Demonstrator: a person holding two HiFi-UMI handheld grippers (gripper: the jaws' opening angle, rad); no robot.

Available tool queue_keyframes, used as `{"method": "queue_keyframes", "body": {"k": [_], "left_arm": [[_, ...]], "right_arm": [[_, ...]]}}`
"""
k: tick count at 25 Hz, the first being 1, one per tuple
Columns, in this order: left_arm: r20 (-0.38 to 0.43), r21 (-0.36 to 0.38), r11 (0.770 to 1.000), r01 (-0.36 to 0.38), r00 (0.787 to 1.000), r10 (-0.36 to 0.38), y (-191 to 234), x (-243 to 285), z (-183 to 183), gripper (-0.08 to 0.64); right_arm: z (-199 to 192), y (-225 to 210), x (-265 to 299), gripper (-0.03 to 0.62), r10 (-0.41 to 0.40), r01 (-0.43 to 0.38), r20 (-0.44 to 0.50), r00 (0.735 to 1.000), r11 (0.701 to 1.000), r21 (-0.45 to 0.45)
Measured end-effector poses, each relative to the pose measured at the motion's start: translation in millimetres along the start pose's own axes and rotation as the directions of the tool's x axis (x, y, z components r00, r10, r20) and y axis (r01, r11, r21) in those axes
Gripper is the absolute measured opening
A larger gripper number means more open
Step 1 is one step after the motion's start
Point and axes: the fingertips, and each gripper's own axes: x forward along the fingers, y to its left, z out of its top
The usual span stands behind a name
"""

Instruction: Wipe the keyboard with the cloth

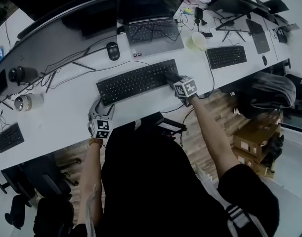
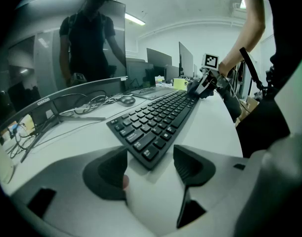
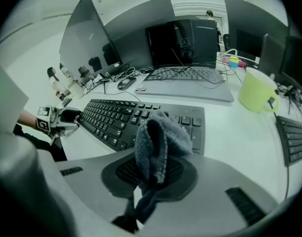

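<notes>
In the head view, the left gripper (image 1: pixel 102 107) sits at the left end of the black keyboard (image 1: pixel 137 81) on the white desk (image 1: pixel 57 107), and the right gripper (image 1: pixel 174 79) is over the keyboard's opposite, right end, its marker cube toward the person. Beyond the right gripper stand an open laptop (image 1: pixel 153 26) and, off to its right, a pale green mug (image 1: pixel 198 41); a mouse (image 1: pixel 112 51) lies beyond the keyboard, nearer the left gripper's side. In the left gripper view, the jaws stand apart and released, with nothing clenched; the keyboard's near corner lies just ahead in the gap between them, and it cannot be told whether either pad touches it. From there the keyboard runs away from this gripper to the right gripper at its far end. In the right gripper view, the jaws are clenched on a grey cloth (image 3: pixel 158 142), which bunches up in a folded lump above them while a tail hangs down behind the pads. The lump sits right at the keyboard's near edge; contact with the keys cannot be made out. The keyboard stretches ahead and left toward the left gripper, the mug stands ahead to the right, and the laptop is straight ahead beyond the keyboard.
</notes>
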Motion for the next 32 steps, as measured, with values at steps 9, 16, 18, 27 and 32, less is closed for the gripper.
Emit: {"method": "queue_keyframes", "body": {"k": [9,16,18,27,32], "left_arm": [[0.009,0.007,1.000,-0.004,1.000,0.004,0.7,0.2,2.5,0.288],[0.006,0.002,1.000,-0.001,1.000,0.001,1.3,0.0,1.7,0.288],[0.001,-0.001,1.000,0.003,1.000,-0.003,0.9,0.2,-0.1,0.288],[-0.006,-0.007,1.000,0.012,1.000,-0.012,-1.7,0.4,-1.3,0.288],[-0.015,-0.011,1.000,0.012,1.000,-0.013,-2.3,0.6,-3.0,0.288]], "right_arm": [[4.1,36.7,16.9,0.035,0.080,-0.083,-0.062,0.995,0.995,-0.058],[6.4,40.9,18.2,0.035,0.080,-0.083,-0.063,0.995,0.996,-0.042],[7.6,45.9,19.4,0.035,0.093,-0.096,-0.066,0.993,0.995,-0.041],[10.7,59.9,25.3,0.035,0.114,-0.120,-0.092,0.989,0.990,-0.068],[13.8,72.6,28.8,0.035,0.152,-0.160,-0.096,0.984,0.984,-0.076]]}}
